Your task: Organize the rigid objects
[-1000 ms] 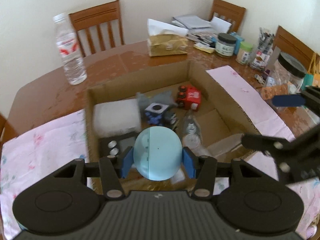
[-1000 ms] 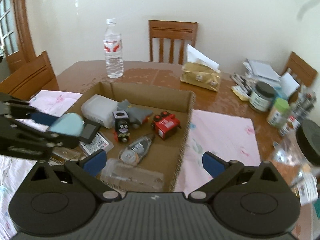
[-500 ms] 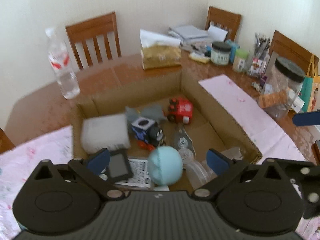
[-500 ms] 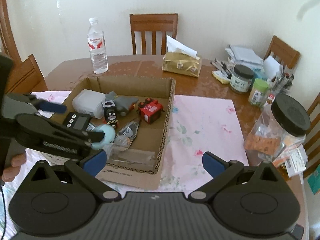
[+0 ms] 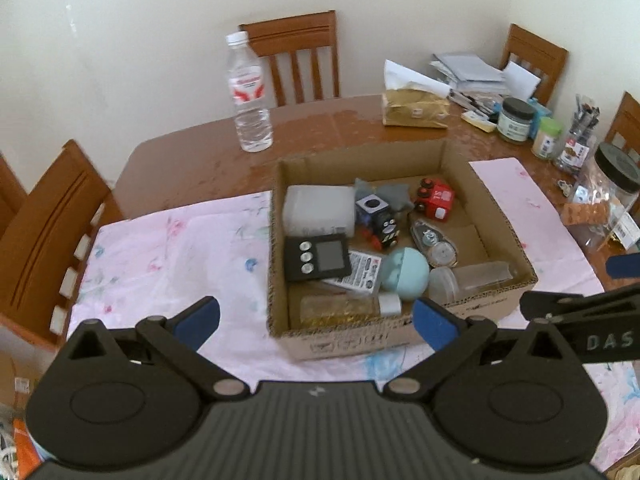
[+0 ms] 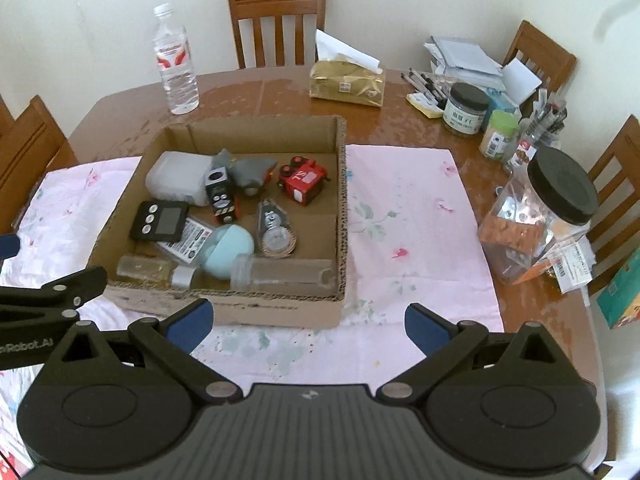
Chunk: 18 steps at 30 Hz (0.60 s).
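The wooden desk carries a pink floral cloth, and on that cloth sits the open cardboard box, which by the look of it is where the rigid objects are being gathered. Inside it lie a white plastic container, a clear tube along the near wall, a small bottle with a silver cap, a black timer, a pale blue egg-shaped case, a red toy vehicle, a black toy engine and a tape dispenser. No loose toy or gadget shows on the cloth around the box, so the sorting seems close to done, or done; whether the water bottle and the jars at the desk's far right belong to the job I cannot tell. The left tool and the right tool both hover before the near side of the box, fingers spread wide, holding nothing.
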{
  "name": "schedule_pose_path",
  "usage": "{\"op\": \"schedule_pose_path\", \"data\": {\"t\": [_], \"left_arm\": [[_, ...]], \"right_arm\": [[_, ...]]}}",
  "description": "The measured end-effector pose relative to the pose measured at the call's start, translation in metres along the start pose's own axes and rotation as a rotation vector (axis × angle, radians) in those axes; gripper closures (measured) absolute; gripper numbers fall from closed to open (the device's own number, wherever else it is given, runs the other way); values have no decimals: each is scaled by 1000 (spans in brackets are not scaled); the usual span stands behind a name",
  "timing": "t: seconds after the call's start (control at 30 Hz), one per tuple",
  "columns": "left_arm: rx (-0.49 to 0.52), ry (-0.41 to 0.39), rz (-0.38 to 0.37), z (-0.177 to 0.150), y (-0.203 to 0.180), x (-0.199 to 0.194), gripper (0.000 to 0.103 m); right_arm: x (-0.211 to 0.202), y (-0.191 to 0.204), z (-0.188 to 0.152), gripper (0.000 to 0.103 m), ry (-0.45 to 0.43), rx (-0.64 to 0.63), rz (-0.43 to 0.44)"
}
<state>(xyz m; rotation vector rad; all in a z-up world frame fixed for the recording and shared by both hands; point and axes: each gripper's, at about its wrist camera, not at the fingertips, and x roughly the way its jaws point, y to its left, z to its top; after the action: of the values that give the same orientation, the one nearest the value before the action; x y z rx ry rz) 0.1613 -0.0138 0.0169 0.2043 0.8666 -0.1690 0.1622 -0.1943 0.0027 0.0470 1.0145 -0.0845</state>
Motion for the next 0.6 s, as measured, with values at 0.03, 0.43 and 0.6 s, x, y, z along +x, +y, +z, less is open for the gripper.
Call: {"op": "schedule_pose_path", "data": {"t": [0.03, 0.43, 0.6], "left_arm": [[-4, 0, 10, -1, 1, -4, 1], [-44, 8, 47, -2, 5, -19, 1], [-49, 10, 41, -2, 4, -19, 1]], "right_arm": [[-2, 3, 0, 0, 0, -4, -1], [-11, 5, 0, 0, -10, 17, -6], [-13, 3, 1, 0, -17, 25, -10]]}}
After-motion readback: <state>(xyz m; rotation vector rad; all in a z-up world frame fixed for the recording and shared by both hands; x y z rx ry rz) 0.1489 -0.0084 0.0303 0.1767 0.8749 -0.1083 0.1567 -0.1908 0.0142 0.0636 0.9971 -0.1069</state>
